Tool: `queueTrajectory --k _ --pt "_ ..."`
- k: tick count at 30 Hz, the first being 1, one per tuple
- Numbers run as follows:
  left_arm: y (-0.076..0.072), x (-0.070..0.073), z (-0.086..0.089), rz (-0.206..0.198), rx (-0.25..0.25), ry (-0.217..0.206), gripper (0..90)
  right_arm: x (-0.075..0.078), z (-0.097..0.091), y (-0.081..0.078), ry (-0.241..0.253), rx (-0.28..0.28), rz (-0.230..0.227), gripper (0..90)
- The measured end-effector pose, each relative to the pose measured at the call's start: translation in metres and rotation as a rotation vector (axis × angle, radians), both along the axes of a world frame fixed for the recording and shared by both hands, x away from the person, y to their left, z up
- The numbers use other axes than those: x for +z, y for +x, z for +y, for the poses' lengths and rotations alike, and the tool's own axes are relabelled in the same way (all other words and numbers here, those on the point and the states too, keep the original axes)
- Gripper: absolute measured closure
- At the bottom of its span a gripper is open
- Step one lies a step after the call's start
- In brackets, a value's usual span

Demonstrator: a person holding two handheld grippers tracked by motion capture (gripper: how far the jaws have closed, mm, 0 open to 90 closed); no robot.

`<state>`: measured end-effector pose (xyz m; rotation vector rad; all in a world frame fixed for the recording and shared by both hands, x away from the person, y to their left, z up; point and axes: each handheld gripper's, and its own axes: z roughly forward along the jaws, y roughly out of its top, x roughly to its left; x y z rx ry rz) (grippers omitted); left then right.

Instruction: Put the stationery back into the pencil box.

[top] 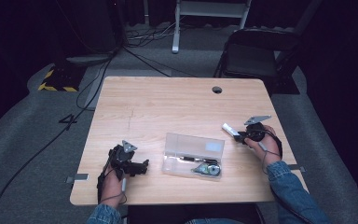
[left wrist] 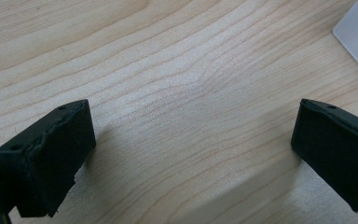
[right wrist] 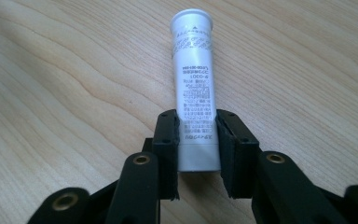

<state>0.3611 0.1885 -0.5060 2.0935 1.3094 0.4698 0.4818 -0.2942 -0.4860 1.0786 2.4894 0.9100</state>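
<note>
Right gripper (right wrist: 198,149) fingers (right wrist: 165,144) pinch a white tube (right wrist: 195,93) at its near end, tube lying flat on the wood surface (right wrist: 51,93) w/ small print legible. High view adds more: tube sits at the right side, near the clear plastic box (top: 193,154). Left gripper (left wrist: 193,154) fingers (left wrist: 51,158) spread wide, nothing between, over bare wood.

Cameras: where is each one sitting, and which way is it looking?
High view: above the person's side, looking forward and down at the table; both forearms show.
Left gripper view: on the left gripper, looking at bare wood between wide-apart fingers.
Right gripper view: on the right gripper, looking along fingers pressed on a white tube.
Shared: the tube shows in the high view too.
</note>
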Motion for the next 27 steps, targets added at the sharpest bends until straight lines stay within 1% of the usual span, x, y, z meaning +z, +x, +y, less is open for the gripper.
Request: queueTrajectory --k 8,14,15,17,21,24,27 --pt "0.000 0.000 0.000 0.000 0.000 0.000 0.0 0.001 0.001 -0.001 -0.010 -0.007 0.001 72.0" --pt "0.000 0.000 0.000 0.000 0.000 0.000 0.0 0.002 0.001 -0.002 0.007 -0.003 0.012 72.1" --pt "0.000 0.000 0.000 0.000 0.000 0.000 0.0 0.004 0.001 -0.002 0.011 -0.005 0.014 72.1" --pt "0.000 0.000 0.000 0.000 0.000 0.000 0.0 0.006 0.000 -0.002 0.010 -0.005 0.008 72.1" --pt "0.000 0.000 0.000 0.000 0.000 0.000 0.0 0.014 0.001 -0.005 0.023 -0.001 -0.004 72.1" --pt "0.000 0.000 0.000 0.000 0.000 0.000 0.0 0.023 0.002 -0.008 0.036 0.011 -0.019 72.1" --pt "0.000 0.000 0.000 0.000 0.000 0.000 0.0 0.028 0.004 -0.009 0.044 0.022 -0.031 72.1"
